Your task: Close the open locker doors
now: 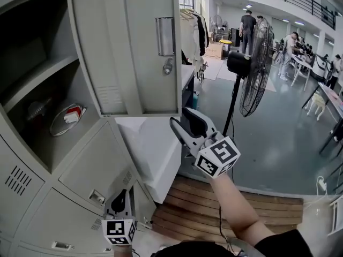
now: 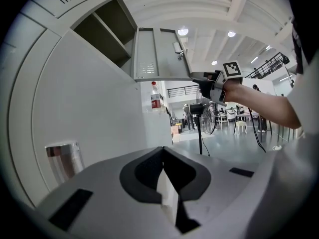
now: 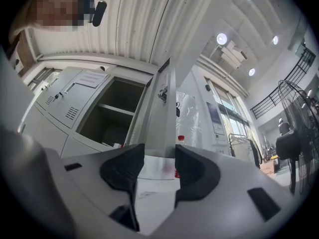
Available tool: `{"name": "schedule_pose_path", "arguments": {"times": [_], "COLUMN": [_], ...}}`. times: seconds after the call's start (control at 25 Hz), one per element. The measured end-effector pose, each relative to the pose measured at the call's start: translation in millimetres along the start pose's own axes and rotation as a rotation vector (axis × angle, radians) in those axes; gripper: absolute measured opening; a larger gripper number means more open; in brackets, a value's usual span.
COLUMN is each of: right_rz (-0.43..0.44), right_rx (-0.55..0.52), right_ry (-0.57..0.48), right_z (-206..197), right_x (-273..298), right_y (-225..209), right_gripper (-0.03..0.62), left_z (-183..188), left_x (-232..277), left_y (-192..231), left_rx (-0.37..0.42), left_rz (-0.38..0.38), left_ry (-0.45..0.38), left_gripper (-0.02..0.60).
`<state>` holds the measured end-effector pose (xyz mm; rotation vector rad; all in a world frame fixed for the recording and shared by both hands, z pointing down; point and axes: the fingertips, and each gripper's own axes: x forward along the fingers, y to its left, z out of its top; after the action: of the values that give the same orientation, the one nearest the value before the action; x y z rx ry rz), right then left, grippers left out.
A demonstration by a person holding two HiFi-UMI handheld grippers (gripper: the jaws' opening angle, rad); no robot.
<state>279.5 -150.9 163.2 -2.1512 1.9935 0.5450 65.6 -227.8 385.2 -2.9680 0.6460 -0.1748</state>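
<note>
While the upper locker door [image 1: 128, 52] stands swung out from its compartment [image 1: 37, 95], hinged at the left, the right gripper [image 3: 160, 158] sits at its lower free corner, jaws wide with the door's edge in the gap, not clamped. The left gripper [image 2: 162, 153] hangs low by the lower lockers [image 1: 32, 197], jaws together, empty. Door looks like thin painted sheet steel: light, stiff, slick. Better to push flat near the free edge below the lock [image 1: 168, 66] than pinch it; it may bounce off the frame.

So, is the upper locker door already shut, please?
No, the locker door stands swung wide open, away from its compartment.
</note>
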Motion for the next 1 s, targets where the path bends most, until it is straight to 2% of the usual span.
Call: {"name": "schedule_pose_path", "arguments": {"times": [0.44, 1.0], "right_rz": [0.065, 0.229], "right_rx": [0.023, 0.075], "right_ry": [-0.027, -0.076], "right_z": [14, 36], "right_x": [-17, -41], "right_y": [20, 59], "right_gripper": [0.144, 0.106], "left_z": [-4, -6], "left_x": [-23, -56], "left_y": [-17, -46], "left_rx": [-0.021, -0.037], "left_rz": [0.063, 0.175], "left_ry": [0.01, 0.028], "left_gripper": [0.008, 0.008]}}
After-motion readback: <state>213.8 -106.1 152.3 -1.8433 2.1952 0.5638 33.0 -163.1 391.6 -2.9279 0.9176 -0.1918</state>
